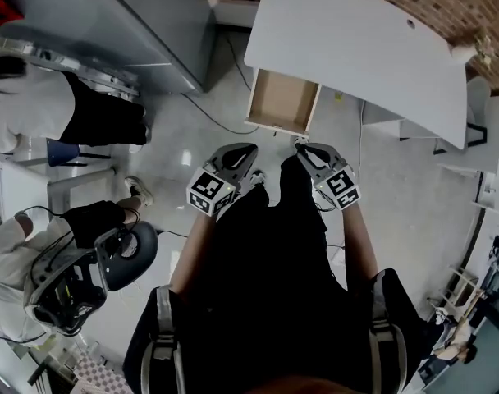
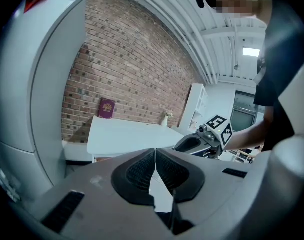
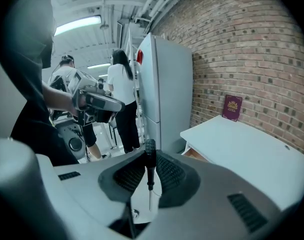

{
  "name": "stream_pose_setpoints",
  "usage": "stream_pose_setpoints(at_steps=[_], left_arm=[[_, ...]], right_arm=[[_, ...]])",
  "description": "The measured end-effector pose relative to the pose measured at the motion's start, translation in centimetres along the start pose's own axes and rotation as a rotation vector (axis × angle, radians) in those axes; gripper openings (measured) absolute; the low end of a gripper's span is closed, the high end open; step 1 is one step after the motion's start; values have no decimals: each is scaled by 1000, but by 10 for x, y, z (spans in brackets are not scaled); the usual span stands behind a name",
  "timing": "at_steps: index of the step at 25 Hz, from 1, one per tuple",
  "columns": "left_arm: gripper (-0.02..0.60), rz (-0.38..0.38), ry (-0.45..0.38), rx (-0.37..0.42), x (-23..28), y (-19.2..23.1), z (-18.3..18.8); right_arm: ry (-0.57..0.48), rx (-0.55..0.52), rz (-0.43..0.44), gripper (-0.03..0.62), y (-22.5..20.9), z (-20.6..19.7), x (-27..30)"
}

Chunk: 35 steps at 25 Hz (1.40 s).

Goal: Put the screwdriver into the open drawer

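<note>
A small black-handled screwdriver stands upright between the pads of my right gripper, which is shut on it, handle at the tips and thin shaft pointing back. From the head view, my right gripper and left gripper hang side by side in front of my body. Just beyond them is the open wooden drawer. The screwdriver itself is too small to make out there. My left gripper is shut with nothing between its pads. The drawer's corner shows under the white table.
The white table runs along a brick wall and carries a maroon booklet. A tall grey fridge stands left of the drawer. People and a stool are at my left. Cables lie on the floor.
</note>
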<state>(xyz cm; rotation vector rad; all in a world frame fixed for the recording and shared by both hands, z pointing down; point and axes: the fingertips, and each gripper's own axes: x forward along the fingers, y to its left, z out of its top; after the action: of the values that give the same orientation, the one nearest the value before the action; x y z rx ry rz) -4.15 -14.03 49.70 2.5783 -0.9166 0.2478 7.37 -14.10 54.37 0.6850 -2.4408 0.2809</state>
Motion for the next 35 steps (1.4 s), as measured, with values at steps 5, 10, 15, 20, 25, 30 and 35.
stream_pose_setpoints(at_steps=[5,10,15,20,25,30,35], left_arm=[[17,21,1,-30,4,15,-5],[17,57,11,-73,7,28,-22],[17,112,34,-150,20,43,-37],[17,151,62,-188,29,54,-50],[17,178,69,-213,43,67,-54],[17,211,83,-260,54,69,-69],[17,235,105,-295,64,70,-88]], right_arm=[[38,-34,38,121,-15,-3,29],[97,-88,104,121,-20,-15,58],[150,-103,175,121,-40,-35,83],[212,-120,233,121,-58,-62,110],[268,-129,270,121,-84,-91,143],[323,-143,302,121,-104,-127,180],[422,-169,331,121,-121,-184,223]])
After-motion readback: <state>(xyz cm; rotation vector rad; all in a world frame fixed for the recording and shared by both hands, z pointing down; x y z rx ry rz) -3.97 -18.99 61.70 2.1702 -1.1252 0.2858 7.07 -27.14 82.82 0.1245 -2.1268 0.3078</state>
